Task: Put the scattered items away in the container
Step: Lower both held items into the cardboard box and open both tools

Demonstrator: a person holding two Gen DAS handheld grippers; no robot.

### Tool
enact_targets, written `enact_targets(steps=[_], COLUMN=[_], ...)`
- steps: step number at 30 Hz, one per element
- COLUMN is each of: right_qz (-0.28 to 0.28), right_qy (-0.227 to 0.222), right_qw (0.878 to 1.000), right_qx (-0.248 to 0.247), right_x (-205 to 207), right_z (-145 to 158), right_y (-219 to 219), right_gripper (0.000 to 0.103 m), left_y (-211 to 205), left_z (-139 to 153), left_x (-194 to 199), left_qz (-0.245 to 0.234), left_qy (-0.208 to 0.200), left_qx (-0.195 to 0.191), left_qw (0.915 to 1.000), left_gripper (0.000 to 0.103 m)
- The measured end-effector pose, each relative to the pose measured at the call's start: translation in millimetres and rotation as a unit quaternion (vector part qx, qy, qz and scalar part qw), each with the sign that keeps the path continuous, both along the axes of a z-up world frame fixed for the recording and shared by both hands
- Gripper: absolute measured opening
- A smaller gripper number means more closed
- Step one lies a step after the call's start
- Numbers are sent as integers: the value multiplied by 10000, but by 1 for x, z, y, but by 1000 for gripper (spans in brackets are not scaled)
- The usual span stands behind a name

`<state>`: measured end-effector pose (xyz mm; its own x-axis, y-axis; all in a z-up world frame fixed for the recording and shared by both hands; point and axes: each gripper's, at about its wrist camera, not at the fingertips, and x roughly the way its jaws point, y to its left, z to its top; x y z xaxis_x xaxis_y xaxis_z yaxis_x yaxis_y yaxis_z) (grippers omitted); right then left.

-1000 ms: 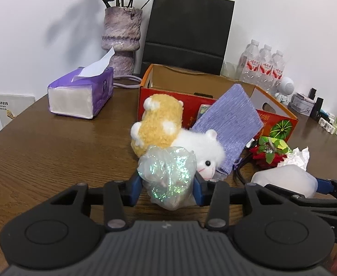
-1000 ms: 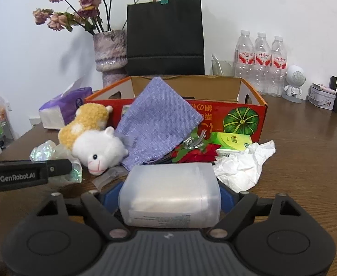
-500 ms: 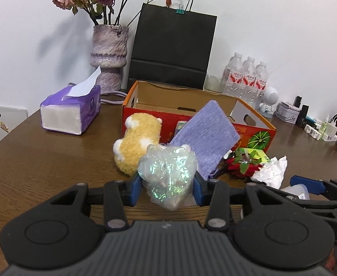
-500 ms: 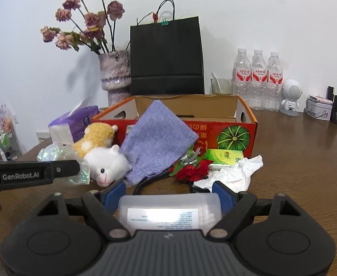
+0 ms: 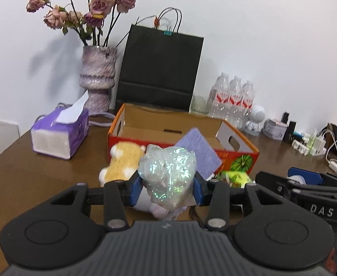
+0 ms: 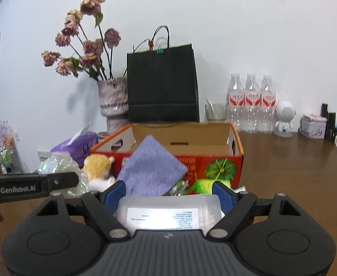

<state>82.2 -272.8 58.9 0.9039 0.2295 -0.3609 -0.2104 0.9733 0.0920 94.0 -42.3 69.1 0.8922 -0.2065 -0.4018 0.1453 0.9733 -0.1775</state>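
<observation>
You're at a brown wood-grain worktop against a plain white wall. Behind the clutter stand a tall black paper bag with a teal clip, a mottled purple vase of dried roses, and three clear water bottles with red labels, print too small to read.

Open orange-red cardboard box with a green melon picture sits mid-worktop; red characters on its front wall in the right view are blurred. A lilac woven cloth leans on that front wall, a yellow-and-white plush toy lies just left of it, and a purple tissue box is further left.

Your left tool is clenched on a crumpled iridescent cellophane bag, held above the plush, short of the box. "GenRobot.AI" reads on its side in the right view.

Your right tool grasps a translucent white plastic tub across its width, also in front of the box; its white label has small unreadable print. "DAS" shows on this tool in the left view. Both tools tilt slightly down toward the box.
</observation>
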Motion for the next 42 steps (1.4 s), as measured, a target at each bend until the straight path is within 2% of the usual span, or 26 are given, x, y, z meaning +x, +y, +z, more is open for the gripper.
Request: enact_targets(steps=[7,12,15,20,23,31,32,33,34,35,36,37,42], right_qz=[-89,-157,-192,-242,-227,-201,-157,-85,0,40,-8,-97,-92], right_qy=[-415,-695,-734,-613,-404,117,223,341,454,540,602,643,963], right_qw=[9991,9974,9969,9967,9966,9990,9990,9990,9988,9984,9982,9979,9952], right_qx=[41,121,221,482,683,379,345,280,200,132,84,53,166], right_x=[38,79,111,162,189,230,233,237,239,240,240,240,239], right_z=[39,68,77,65,51,18,14,12,10,9,9,11,16], right_y=[-1,1,1,-4,-10,-13,-13,-11,-9,-7,-6,-6,-13], right_gripper=[82,82,82,82,82,82,82,82,85,90,98,103,103], left_y=[-2,-6,-14,-22,-28,-31,-31,-32,-31,-30,-27,-25,-21], left_z=[27,47,48,33,22,-13,-16,-17,-17,-17,-16,-15,-7], left_x=[38,89,122,165,187,217,218,219,218,217,216,214,208], left_qz=[78,196,295,467,524,738,708,699,760,906,1050,1105,1102], left_qy=[-284,-326,-276,-42,90,453,502,529,519,506,474,414,270], left_qx=[-298,-417,-392,-396,-236,-297,-265,-198,-146,-79,-22,0,30], left_qw=[9991,9984,9984,9981,9983,9958,9959,9960,9956,9946,9933,9930,9935], left_gripper=[45,45,45,45,45,47,53,66,73,92,103,103,103])
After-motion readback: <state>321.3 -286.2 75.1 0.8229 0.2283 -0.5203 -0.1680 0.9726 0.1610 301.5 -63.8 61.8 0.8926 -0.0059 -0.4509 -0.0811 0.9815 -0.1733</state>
